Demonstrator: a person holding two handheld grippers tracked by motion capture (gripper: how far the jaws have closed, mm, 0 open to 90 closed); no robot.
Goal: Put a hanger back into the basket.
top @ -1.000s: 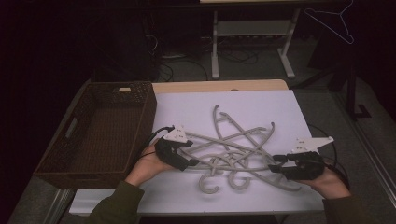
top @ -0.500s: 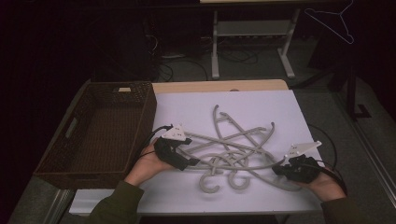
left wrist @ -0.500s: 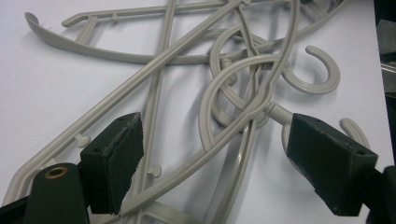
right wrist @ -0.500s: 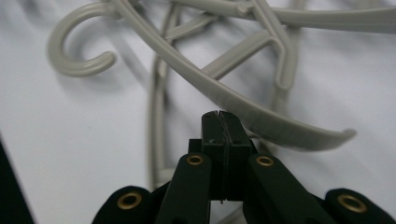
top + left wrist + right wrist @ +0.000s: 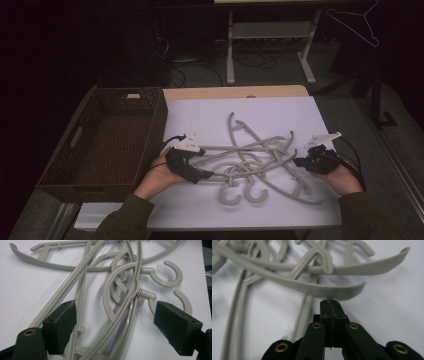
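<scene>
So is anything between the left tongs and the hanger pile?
No. The left tongs stand open right at the tangled grey hangers, with several hanger bars already running between the jaws. Nothing else lies in that gap.

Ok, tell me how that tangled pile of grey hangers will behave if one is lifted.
The hangers look like rigid plastic, so probably stiff and light. Their hooks and arms interlock, so lifting one likely drags others along. The smooth arm may slip.

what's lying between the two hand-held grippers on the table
A tangled pile of grey plastic hangers on the white sheet, seen in the high view between the left hand-held gripper and the right hand-held gripper.
</scene>
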